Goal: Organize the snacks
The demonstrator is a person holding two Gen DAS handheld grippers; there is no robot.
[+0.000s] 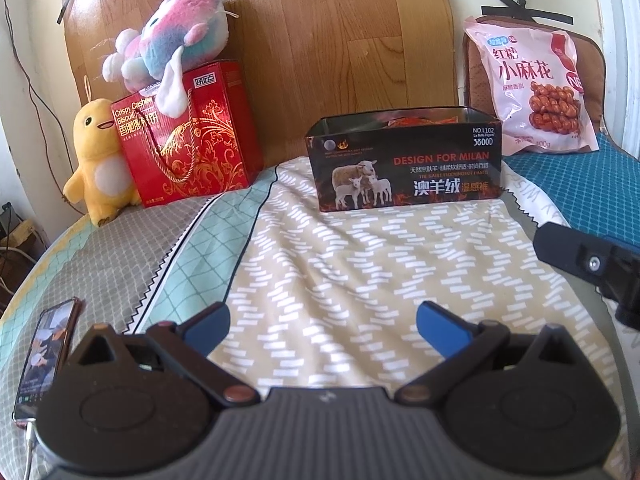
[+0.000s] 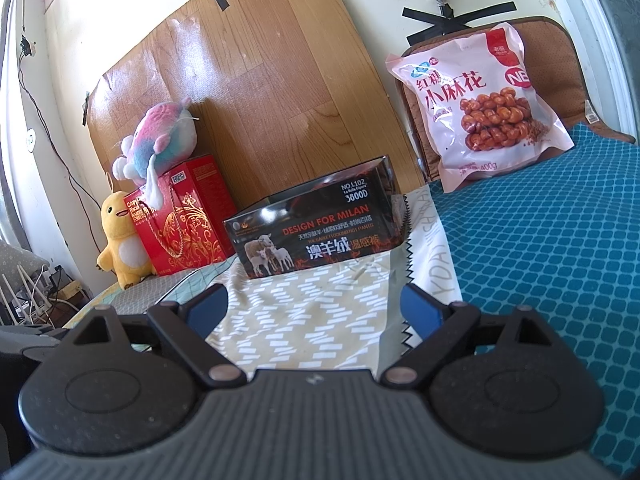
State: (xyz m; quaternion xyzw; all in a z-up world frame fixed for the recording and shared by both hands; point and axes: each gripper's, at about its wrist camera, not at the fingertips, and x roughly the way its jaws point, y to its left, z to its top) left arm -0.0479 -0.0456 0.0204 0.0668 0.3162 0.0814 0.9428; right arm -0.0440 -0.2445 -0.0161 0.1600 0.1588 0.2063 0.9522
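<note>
A black open-topped box (image 1: 404,162) printed "DESIGN FOR MILAN" stands on the bed ahead, with orange packets showing inside; it also shows in the right wrist view (image 2: 316,228). A pink bag of fried dough twists (image 1: 528,88) leans against a brown cushion at the back right, also seen in the right wrist view (image 2: 476,108). My left gripper (image 1: 323,322) is open and empty, low over the patterned cloth, short of the box. My right gripper (image 2: 314,306) is open and empty, also short of the box. Part of the right gripper (image 1: 588,262) shows at the left view's right edge.
A red biscuit gift box (image 1: 188,136) with a pastel plush toy (image 1: 168,40) on top stands at the back left, beside a yellow plush duck (image 1: 100,164). A phone (image 1: 46,360) lies at the near left. A teal mat (image 2: 560,260) covers the right side.
</note>
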